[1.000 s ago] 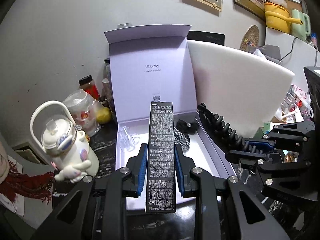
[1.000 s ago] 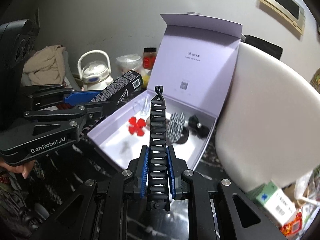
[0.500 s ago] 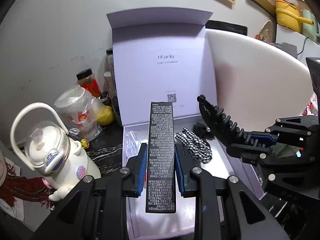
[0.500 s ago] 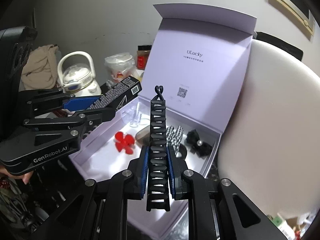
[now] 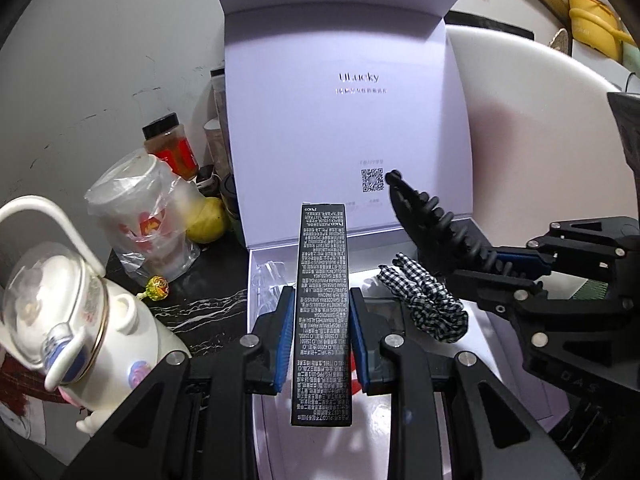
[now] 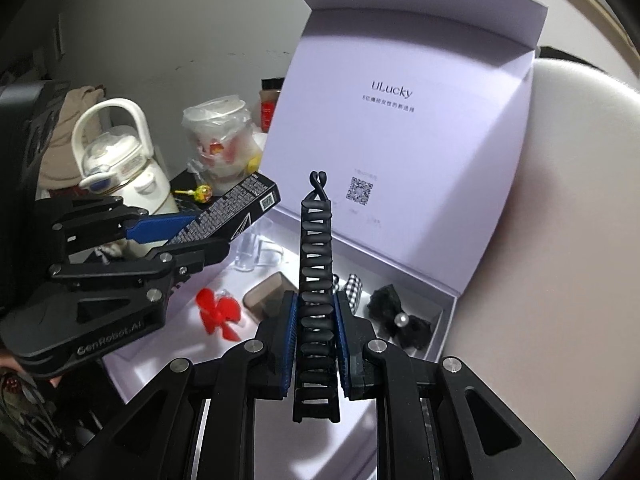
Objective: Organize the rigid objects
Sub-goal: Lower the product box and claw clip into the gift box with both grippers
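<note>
My left gripper (image 5: 323, 300) is shut on a slim black carton (image 5: 323, 312) with white print, held lengthwise over the open lilac gift box (image 5: 344, 128). My right gripper (image 6: 316, 304) is shut on a long black ribbed hair clip (image 6: 317, 280), which also hangs above the box. In the left wrist view the right gripper (image 5: 500, 260) and the hair clip (image 5: 428, 220) come in from the right; in the right wrist view the left gripper (image 6: 188, 228) and the carton (image 6: 236, 208) come in from the left. Inside the box lie a checked scrunchie (image 5: 424, 300), a red clip (image 6: 220, 316), a brown clip (image 6: 268, 296), a clear clip (image 6: 256, 252) and a black bow (image 6: 400, 316).
A white kettle-shaped bottle (image 5: 68, 320), a bagged cup (image 5: 140, 216), a lollipop (image 5: 157, 288), a yellow fruit (image 5: 206, 220) and a spice jar (image 5: 170, 144) crowd the dark marble top left of the box. A white foam board (image 5: 540, 140) leans behind on the right.
Both grippers have moved forward and down toward the box, each still holding its object. The box and its raised lid now fill more of both views.
</note>
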The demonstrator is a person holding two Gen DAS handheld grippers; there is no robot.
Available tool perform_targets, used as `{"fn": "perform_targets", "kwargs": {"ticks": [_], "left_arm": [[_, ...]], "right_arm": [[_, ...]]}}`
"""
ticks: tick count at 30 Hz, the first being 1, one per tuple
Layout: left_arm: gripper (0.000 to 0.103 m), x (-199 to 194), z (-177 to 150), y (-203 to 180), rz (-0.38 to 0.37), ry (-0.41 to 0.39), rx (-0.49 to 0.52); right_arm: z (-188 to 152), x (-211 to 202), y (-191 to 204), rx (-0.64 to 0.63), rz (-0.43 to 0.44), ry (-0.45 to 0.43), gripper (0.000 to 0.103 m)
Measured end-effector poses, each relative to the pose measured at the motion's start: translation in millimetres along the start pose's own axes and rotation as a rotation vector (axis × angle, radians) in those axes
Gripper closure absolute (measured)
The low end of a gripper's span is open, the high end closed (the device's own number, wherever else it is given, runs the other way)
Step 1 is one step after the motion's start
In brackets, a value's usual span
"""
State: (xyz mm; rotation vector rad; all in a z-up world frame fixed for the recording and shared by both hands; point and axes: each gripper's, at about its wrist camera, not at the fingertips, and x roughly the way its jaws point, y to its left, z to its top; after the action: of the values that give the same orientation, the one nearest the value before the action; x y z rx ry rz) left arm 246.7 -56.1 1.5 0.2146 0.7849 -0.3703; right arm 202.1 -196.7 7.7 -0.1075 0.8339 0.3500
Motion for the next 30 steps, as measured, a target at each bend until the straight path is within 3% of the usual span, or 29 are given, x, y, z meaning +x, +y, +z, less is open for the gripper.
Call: {"fn": "perform_targets", "kwargs": {"ticks": [6, 16, 30], "left_arm": [[0.078, 15.6, 4.9, -2.4, 0.041, 0.033, 0.033], [0.078, 38.5, 8.5, -5.8, 0.027, 0.084, 0.079], [0.078, 63.1, 9.2, -6.3, 0.048, 0.147, 0.103]], "right_arm": [[2.2, 23.9, -3.7, 0.012, 0.006, 0.028, 0.085], [-2.7, 46.3, -14.8, 0.058, 0.015, 0.074, 0.085], [-0.7, 53.1, -12.9, 0.06, 0.008, 0.076, 0.085]]}}
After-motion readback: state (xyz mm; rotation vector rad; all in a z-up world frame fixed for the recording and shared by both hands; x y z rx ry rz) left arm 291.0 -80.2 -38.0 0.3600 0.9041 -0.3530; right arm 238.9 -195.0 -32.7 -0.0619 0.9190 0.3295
